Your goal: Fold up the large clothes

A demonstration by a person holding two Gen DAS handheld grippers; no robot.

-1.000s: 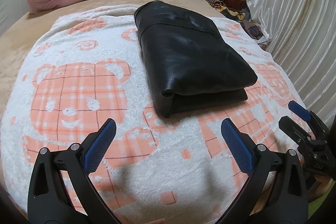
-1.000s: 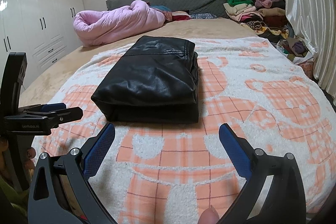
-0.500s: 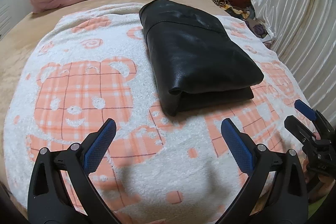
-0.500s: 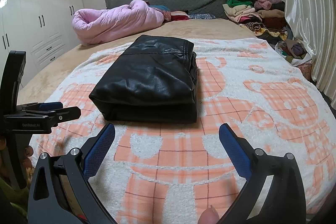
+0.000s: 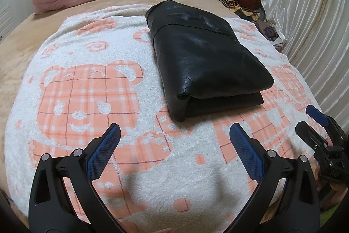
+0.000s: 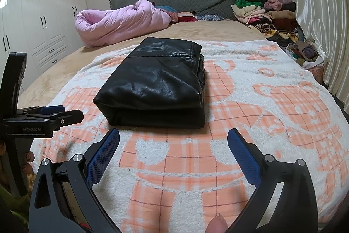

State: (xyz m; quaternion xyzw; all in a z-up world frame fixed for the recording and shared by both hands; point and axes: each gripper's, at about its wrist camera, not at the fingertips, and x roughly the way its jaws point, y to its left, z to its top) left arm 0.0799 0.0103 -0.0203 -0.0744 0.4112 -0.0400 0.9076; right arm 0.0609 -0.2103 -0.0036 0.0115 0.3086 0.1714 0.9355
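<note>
My left gripper (image 5: 174, 141) and right gripper (image 6: 173, 145) both hang wide open and empty, with the folded black leather garment (image 6: 157, 84) at 12 o'clock on the orange-and-white bear-patterned fleece blanket (image 6: 272, 102). The slick, springy leather could slide or unfold if I nudge its top layer. Its far edge and inner layers are hidden.

"GenRobot.AI" is printed on the left gripper (image 6: 72, 116) body (white lettering).

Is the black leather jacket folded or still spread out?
Folded: the black leather jacket lies as a compact stacked rectangle, layers visible along its near edge.
</note>
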